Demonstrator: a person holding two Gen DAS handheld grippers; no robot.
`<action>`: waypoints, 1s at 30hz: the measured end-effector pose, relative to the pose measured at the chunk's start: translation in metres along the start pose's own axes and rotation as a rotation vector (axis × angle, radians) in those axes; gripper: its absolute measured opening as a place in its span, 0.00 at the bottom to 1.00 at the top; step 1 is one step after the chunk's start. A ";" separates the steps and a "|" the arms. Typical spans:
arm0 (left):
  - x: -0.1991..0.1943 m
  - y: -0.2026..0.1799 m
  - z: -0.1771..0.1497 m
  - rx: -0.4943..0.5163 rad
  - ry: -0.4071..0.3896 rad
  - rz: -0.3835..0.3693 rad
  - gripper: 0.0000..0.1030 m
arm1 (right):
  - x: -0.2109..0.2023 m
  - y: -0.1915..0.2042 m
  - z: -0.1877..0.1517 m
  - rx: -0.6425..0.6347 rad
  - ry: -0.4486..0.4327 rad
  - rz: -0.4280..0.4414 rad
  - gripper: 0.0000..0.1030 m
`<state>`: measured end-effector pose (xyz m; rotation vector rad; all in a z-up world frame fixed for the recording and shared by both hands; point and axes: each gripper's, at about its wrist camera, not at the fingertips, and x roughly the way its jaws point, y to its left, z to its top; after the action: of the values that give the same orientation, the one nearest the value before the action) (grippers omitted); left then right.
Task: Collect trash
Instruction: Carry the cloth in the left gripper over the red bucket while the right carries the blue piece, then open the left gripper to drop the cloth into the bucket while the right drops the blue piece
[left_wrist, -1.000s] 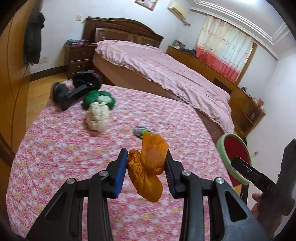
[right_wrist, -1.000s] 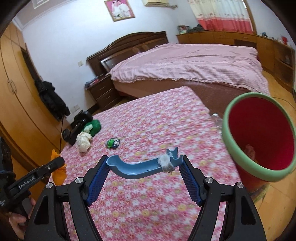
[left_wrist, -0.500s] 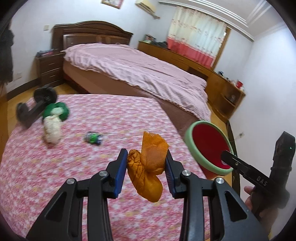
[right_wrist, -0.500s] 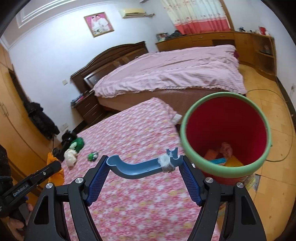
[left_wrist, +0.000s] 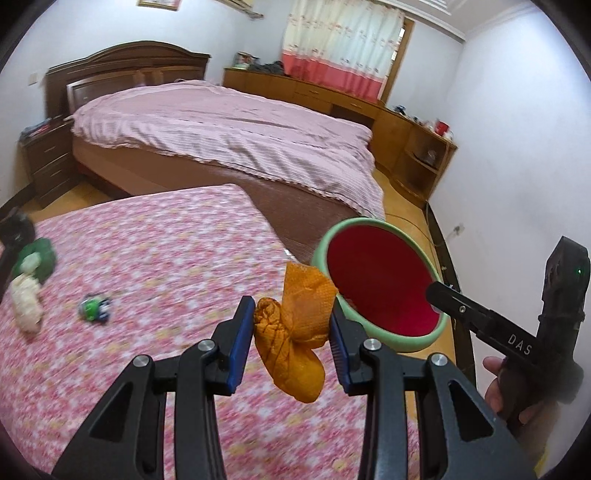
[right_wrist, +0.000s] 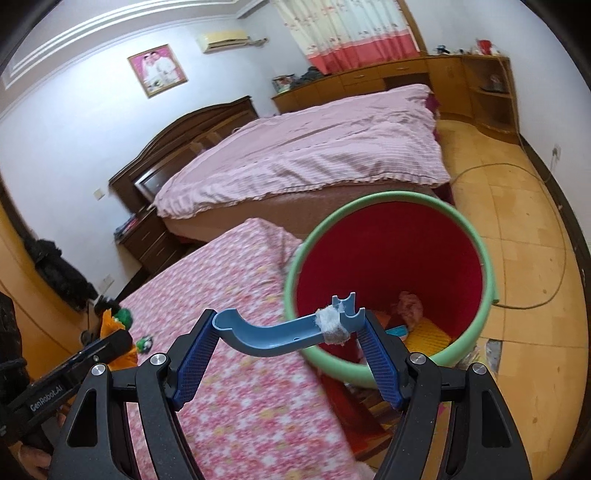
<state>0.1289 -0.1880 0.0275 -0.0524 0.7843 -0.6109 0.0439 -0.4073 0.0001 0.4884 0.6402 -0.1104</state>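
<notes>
My left gripper (left_wrist: 291, 332) is shut on an orange mesh bag (left_wrist: 295, 332), held above the floral mattress just left of the red bin with a green rim (left_wrist: 380, 288). My right gripper (right_wrist: 284, 339) is shut on a curved blue plastic piece (right_wrist: 280, 334) with a grey tuft, held at the bin's (right_wrist: 391, 273) near rim. The bin holds some trash at its bottom. A small green wrapper (left_wrist: 94, 308), a white crumpled wad (left_wrist: 26, 299) and a green item (left_wrist: 40, 254) lie on the mattress at the left.
The floral mattress (left_wrist: 166, 258) fills the foreground. A big bed with a pink cover (left_wrist: 229, 136) stands behind. Wooden cabinets (left_wrist: 413, 144) line the far wall. A cable (right_wrist: 535, 258) runs over the wooden floor right of the bin.
Both grippers have swung right toward the bin, which now looms larger and closer. The left keeps the orange bag, the right keeps the blue piece.
</notes>
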 end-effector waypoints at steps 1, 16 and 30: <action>0.005 -0.005 0.002 0.009 0.004 -0.007 0.38 | 0.000 -0.007 0.002 0.013 -0.002 -0.007 0.75; 0.091 -0.072 0.013 0.118 0.082 -0.130 0.37 | 0.006 -0.081 0.022 0.149 -0.014 -0.095 0.75; 0.134 -0.085 0.006 0.145 0.144 -0.135 0.53 | 0.017 -0.102 0.026 0.182 -0.003 -0.110 0.75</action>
<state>0.1640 -0.3308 -0.0318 0.0729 0.8784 -0.8054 0.0463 -0.5090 -0.0327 0.6277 0.6570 -0.2752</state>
